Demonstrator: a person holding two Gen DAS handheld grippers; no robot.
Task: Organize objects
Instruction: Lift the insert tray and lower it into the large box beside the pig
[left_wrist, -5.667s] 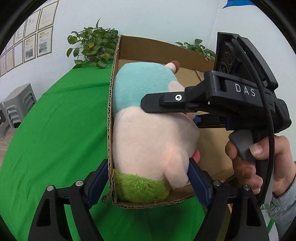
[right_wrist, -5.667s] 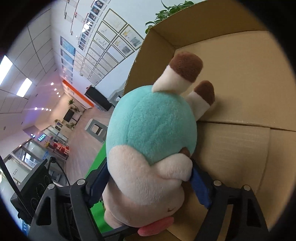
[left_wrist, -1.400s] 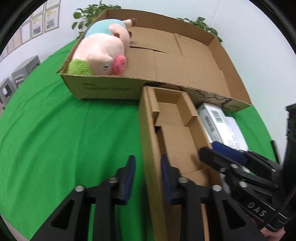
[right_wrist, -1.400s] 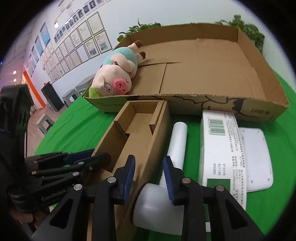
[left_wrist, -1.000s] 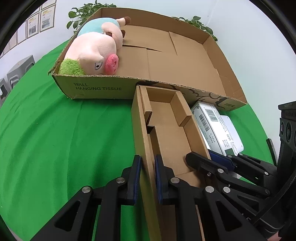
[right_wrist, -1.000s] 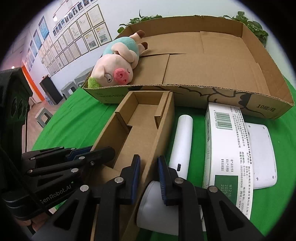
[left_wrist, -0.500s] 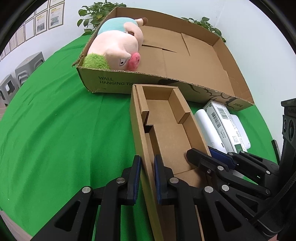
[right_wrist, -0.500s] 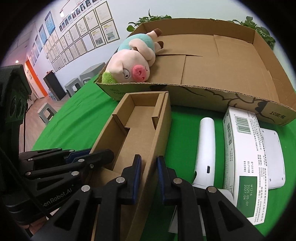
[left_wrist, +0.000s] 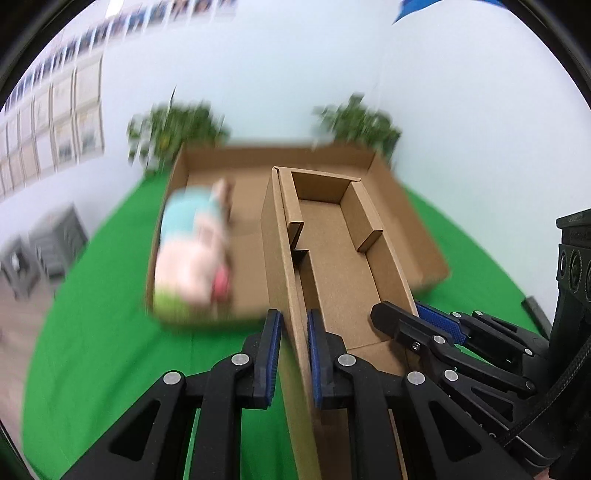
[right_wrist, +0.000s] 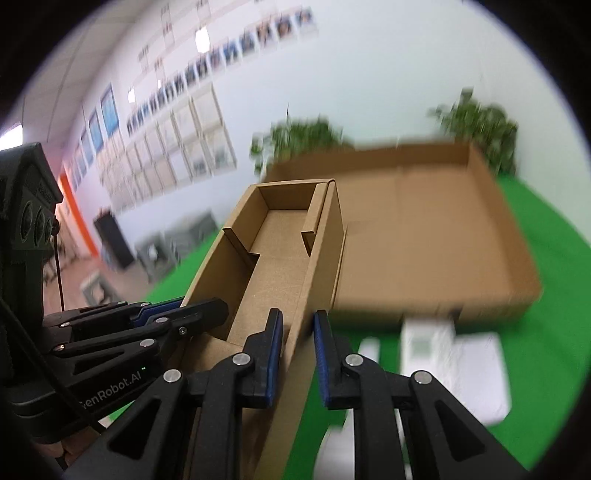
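Cardboard narrow box (left_wrist: 332, 254) is pinched by both: left gripper (left_wrist: 293, 354) clamps its left long wall, right gripper (right_wrist: 297, 356) its right, long axis running straight ahead over the big tray (left_wrist: 417, 236), plush pig (left_wrist: 192, 254) lying left inside.

blurred: plush pig (left_wrist: 192, 254), plants (left_wrist: 177, 129) | white items (right_wrist: 454, 365) smeared

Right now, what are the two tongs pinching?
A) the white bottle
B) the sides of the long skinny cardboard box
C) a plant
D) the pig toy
B: the left tongs clamp one long wall of the narrow cardboard box, and the right tongs clamp the opposite wall.
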